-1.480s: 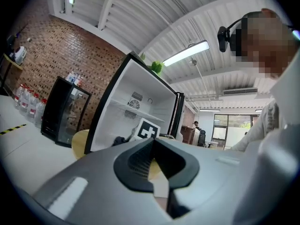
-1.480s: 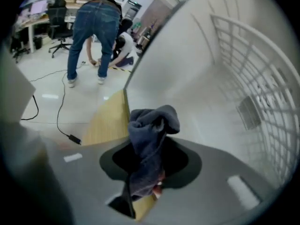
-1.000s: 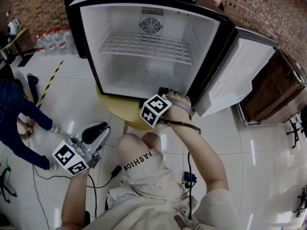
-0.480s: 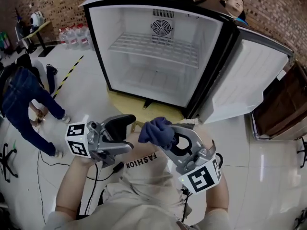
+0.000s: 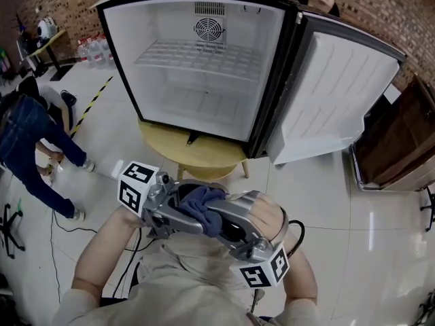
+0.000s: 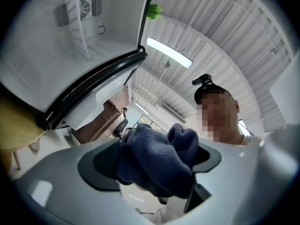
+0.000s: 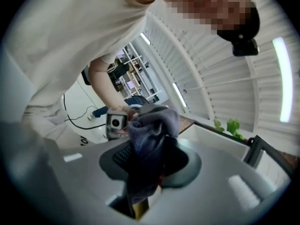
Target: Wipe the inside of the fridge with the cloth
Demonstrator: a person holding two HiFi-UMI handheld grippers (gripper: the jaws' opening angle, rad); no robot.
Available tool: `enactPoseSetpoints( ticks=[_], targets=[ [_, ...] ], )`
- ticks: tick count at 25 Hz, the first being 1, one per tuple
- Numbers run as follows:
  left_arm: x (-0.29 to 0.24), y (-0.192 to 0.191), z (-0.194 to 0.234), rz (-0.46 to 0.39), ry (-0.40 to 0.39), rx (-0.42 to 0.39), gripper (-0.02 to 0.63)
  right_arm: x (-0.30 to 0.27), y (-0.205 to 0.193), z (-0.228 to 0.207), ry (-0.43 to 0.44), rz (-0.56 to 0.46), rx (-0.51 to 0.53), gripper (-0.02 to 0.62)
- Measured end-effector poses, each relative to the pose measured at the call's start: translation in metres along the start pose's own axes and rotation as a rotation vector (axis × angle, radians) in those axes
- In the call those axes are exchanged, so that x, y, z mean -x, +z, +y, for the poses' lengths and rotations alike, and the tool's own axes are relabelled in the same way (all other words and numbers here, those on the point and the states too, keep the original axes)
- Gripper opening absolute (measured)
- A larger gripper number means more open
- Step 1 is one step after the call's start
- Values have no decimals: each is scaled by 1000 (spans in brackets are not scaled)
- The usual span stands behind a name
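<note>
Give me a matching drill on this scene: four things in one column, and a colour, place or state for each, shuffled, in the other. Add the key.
Things:
1. cloth
2. fridge door
3. round table
4. fan grille

Descriptions:
A. swung open, at the right in the head view
B. yellow, under the fridge
C. dark blue
D. high on the fridge's back wall

Pairs: 1-C, 2-A, 3-B, 4-D

No lettering, brand, number or sign can be read in any of the three views.
</note>
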State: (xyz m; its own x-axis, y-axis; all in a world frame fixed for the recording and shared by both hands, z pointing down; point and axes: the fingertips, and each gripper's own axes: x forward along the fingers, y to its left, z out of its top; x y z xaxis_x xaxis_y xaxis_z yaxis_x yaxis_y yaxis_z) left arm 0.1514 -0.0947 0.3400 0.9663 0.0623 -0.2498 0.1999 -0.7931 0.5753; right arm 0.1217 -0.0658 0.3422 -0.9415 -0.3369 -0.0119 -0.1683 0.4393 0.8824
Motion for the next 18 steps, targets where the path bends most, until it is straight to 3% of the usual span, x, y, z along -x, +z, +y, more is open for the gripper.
enactPoseSetpoints(
  ticks=[3, 5, 9, 12, 15, 18],
  targets=[
    [-8, -9, 11, 61, 69, 15, 351, -2, -11, 6, 23, 22, 18, 136],
    [-9, -5, 18, 44, 95, 16, 301, -1, -19, 4, 32, 26, -34, 154],
    [-7, 11, 23, -76, 49, 25, 162, 3, -27, -10, -37, -10, -159, 283],
    [9, 37, 31, -198, 47, 18, 140, 20, -32, -25, -141, -19, -179, 313],
    [22, 74, 43, -225, 189, -68, 137, 38, -44, -27, -177, -31, -298, 313],
    [19, 128, 45, -228, 302, -193, 136, 43, -62, -9, -153, 28, -380, 313]
  ],
)
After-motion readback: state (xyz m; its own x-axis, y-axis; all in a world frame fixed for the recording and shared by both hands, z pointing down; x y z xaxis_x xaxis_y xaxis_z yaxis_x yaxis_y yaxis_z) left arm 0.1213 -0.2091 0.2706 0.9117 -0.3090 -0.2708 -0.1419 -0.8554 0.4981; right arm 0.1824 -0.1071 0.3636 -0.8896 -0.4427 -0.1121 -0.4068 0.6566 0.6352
